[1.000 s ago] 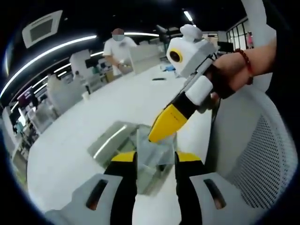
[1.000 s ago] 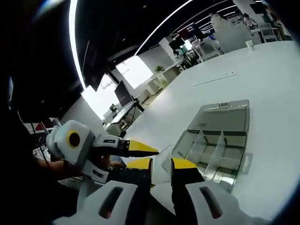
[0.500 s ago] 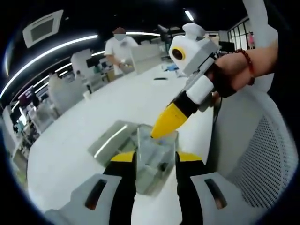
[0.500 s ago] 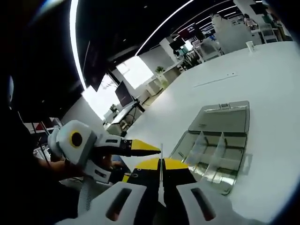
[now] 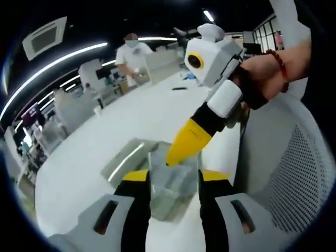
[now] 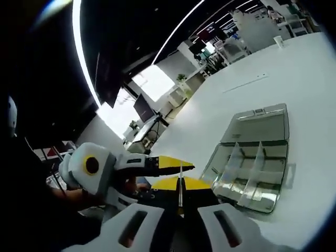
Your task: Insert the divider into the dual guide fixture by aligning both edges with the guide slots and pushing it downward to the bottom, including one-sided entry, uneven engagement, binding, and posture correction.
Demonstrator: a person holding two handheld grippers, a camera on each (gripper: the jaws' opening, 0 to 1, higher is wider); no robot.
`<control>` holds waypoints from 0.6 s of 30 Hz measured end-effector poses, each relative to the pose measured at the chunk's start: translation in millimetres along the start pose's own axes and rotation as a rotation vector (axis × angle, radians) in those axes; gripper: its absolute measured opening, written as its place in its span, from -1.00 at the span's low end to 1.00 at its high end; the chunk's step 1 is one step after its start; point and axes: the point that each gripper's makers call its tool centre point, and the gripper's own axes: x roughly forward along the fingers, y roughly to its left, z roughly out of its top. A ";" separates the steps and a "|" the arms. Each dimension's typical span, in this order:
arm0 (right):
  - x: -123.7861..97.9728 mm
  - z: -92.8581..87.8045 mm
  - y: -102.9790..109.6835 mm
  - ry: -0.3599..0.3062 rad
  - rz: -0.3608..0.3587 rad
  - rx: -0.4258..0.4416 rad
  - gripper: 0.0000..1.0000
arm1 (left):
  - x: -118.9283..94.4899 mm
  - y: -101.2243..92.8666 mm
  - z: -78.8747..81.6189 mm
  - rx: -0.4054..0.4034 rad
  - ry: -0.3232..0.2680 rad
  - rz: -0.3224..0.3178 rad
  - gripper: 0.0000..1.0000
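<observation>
White table (image 6: pixel 294 68): right gripper (image 6: pixel 180 185) jaws now pinch divider (image 6: pixel 180 181); left gripper (image 5: pixel 173 176) jaws spread.

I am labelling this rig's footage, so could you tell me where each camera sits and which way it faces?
Left gripper view: rides on the left gripper, looking along its jaws at the clear divider; the person's hand shows holding the right gripper.
Right gripper view: rides on the right gripper, shut edge-on on the divider, facing the clear fixture on the white table.
Shared: divider, fixture, table.
</observation>
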 end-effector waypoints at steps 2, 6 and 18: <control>-0.4 -1.5 0.2 0.013 -0.001 -0.017 -1.00 | -0.4 -0.9 -1.1 0.049 0.009 0.007 -0.34; -0.2 -2.4 0.0 0.023 -0.002 -0.026 -1.00 | -0.1 -1.0 -1.8 0.046 0.013 0.011 -0.34; -2.3 1.4 -1.6 0.029 -0.010 -0.056 -1.00 | -0.3 4.7 -5.2 0.061 0.033 0.045 -0.34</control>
